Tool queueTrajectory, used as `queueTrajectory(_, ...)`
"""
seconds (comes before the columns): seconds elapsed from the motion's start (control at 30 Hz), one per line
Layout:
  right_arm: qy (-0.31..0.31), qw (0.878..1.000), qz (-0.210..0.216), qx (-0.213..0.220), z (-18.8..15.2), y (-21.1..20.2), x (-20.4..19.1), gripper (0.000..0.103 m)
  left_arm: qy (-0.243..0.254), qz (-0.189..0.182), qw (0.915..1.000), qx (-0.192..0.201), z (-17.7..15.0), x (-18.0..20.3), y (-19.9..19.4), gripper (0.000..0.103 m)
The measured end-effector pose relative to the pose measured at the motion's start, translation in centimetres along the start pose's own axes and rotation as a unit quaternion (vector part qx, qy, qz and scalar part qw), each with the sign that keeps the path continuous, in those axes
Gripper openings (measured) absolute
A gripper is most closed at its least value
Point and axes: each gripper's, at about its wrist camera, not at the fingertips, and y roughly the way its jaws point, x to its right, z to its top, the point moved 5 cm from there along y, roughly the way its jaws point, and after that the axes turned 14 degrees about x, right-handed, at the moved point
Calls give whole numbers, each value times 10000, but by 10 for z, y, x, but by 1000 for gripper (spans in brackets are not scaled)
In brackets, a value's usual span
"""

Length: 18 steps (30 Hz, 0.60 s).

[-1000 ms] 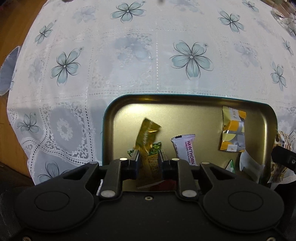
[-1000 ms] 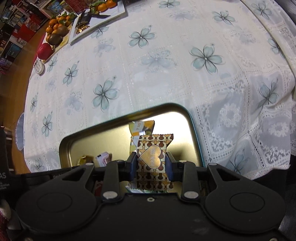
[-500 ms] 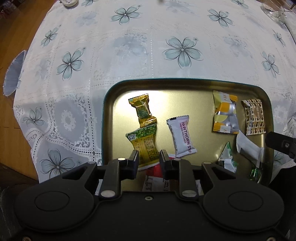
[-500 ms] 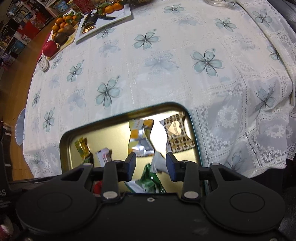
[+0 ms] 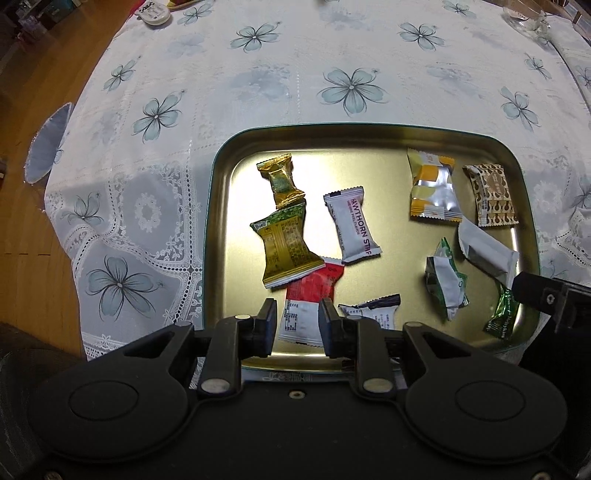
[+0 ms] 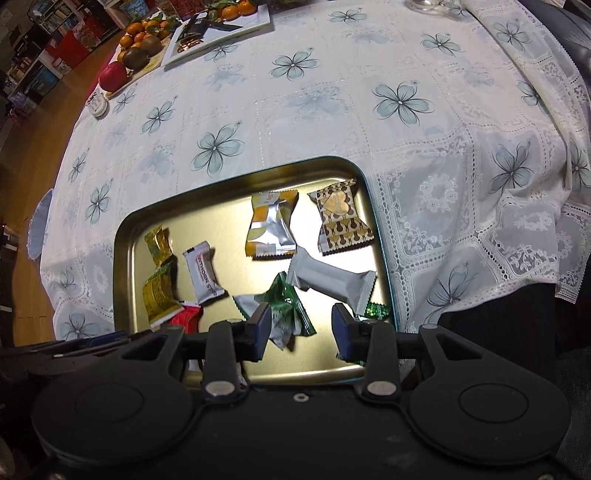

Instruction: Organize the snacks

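A gold metal tray (image 5: 388,236) on the flowered tablecloth holds several wrapped snacks. My left gripper (image 5: 297,317) hangs open above its near edge, over a red packet (image 5: 312,291), gripping nothing. Beyond it lie a green-gold packet (image 5: 286,247), a small gold candy (image 5: 280,181) and a white Hawthorn strip (image 5: 352,225). My right gripper (image 6: 301,321) is open over the tray's (image 6: 332,160) right side, above a crumpled green wrapper (image 6: 288,314). A white bar (image 6: 332,280), a brown heart-print packet (image 6: 341,218) and a yellow-silver packet (image 6: 271,225) lie ahead of it.
At the table's far left stand a fruit plate (image 6: 140,44), a red apple (image 6: 112,75), a white tray of oranges (image 6: 221,26) and a small round tin (image 6: 98,105). Wooden floor (image 5: 22,229) shows past the left edge. The cloth hangs over the right edge (image 6: 517,236).
The left gripper let go of the gold candy and the right let go of the heart-print packet; both now lie in the tray. Both grippers drew back, so more of the tray shows.
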Motion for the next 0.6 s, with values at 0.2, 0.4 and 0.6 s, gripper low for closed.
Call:
queueTrajectory(0.2, -167, 9997, -42, 183, -20, -11, 1, 38, 3, 60, 9998, 201, -18, 2, -11, 35)
queueTrajectory(0.4, -228, 9992, -54, 334, -40, -21, 2, 38, -74, 35, 9991, 416, -33, 1, -23, 35)
queueTrajectory(0.6, -354, 9980, -74, 520, -57, -32, 1, 38, -76, 45, 9981, 616, -46, 1, -33, 35)
